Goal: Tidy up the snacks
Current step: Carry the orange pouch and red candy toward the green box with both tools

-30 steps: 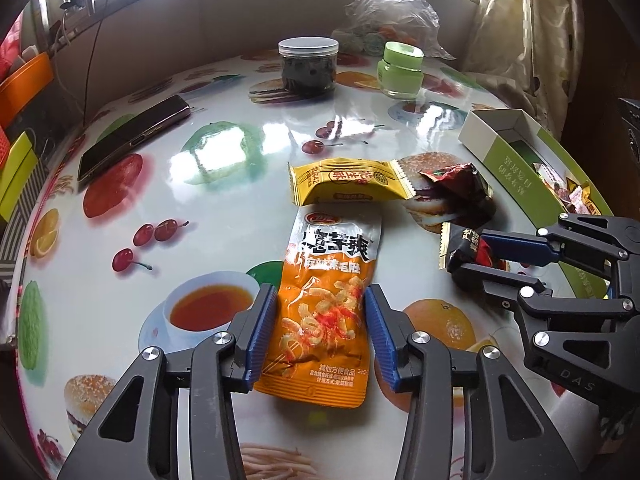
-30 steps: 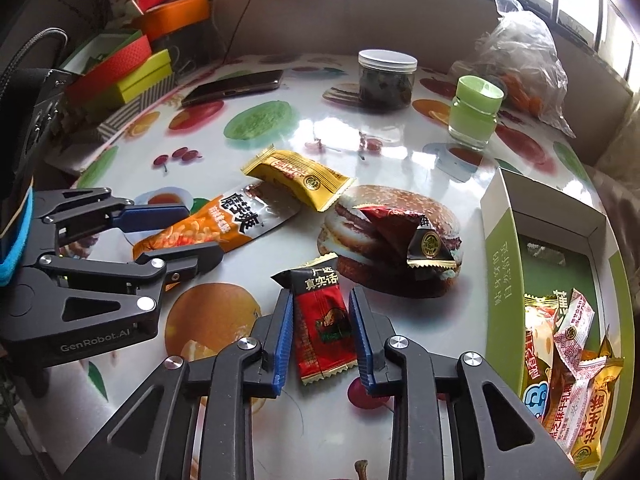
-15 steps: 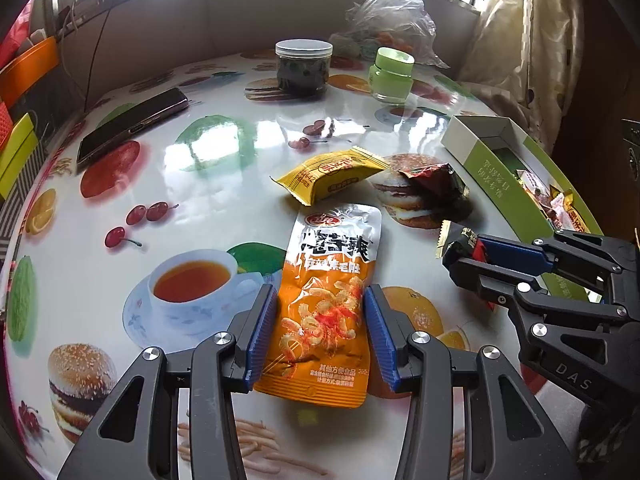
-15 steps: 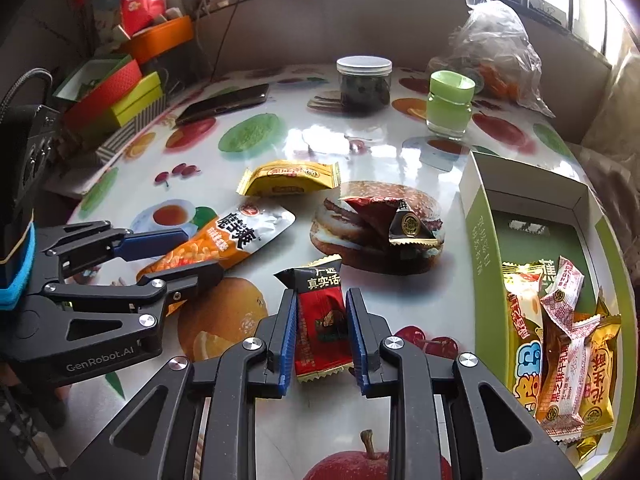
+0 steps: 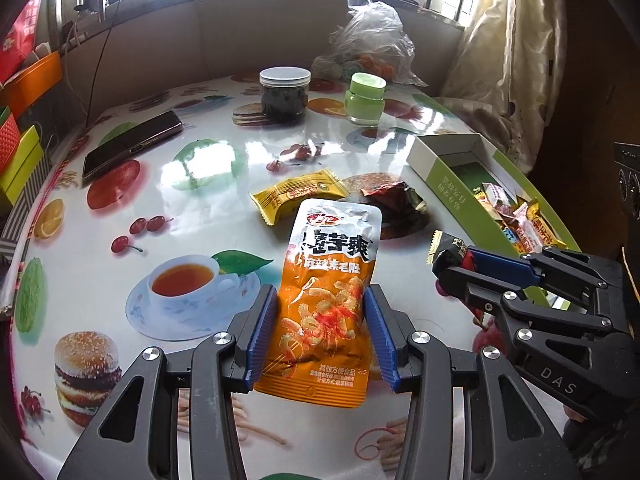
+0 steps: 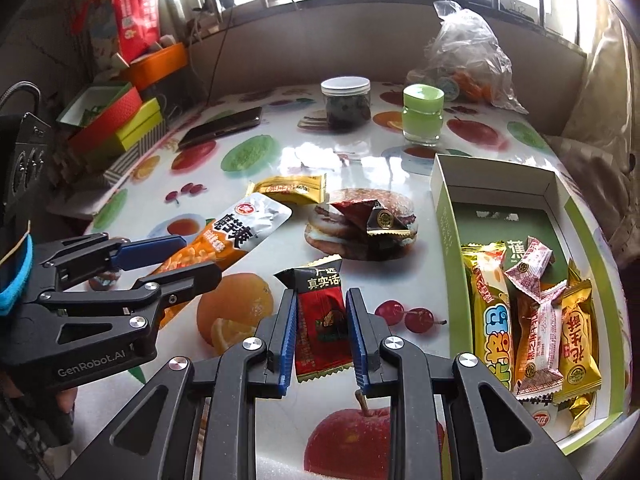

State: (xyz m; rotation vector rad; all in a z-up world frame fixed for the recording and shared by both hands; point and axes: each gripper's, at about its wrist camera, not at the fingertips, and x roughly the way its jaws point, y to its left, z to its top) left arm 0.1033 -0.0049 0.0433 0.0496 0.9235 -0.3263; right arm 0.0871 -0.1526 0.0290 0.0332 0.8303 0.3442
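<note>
My left gripper [image 5: 320,316] is shut on an orange and silver snack pouch [image 5: 326,292], held lifted off the table; the same pouch [image 6: 224,240] shows at the left of the right wrist view. My right gripper [image 6: 320,320] is shut on a small red and black snack packet [image 6: 320,320], also raised, and it appears at the right of the left wrist view as the packet [image 5: 450,250]. A yellow packet [image 5: 298,196] and a dark red crumpled packet [image 5: 394,200] lie on the table. The green and white box [image 6: 444,248] at the right holds several wrapped snacks [image 6: 536,320].
A dark jar with a white lid [image 5: 285,94], a green jar [image 5: 365,98], a clear plastic bag [image 5: 368,44] and a phone [image 5: 132,148] sit at the far side of the fruit-printed table [image 5: 120,280]. Coloured boxes [image 6: 116,124] are stacked beyond the left edge.
Both grippers rose and drew back with their packets, lifting the orange pouch and the red packet off the table. The right jaws tightened on the red packet.
</note>
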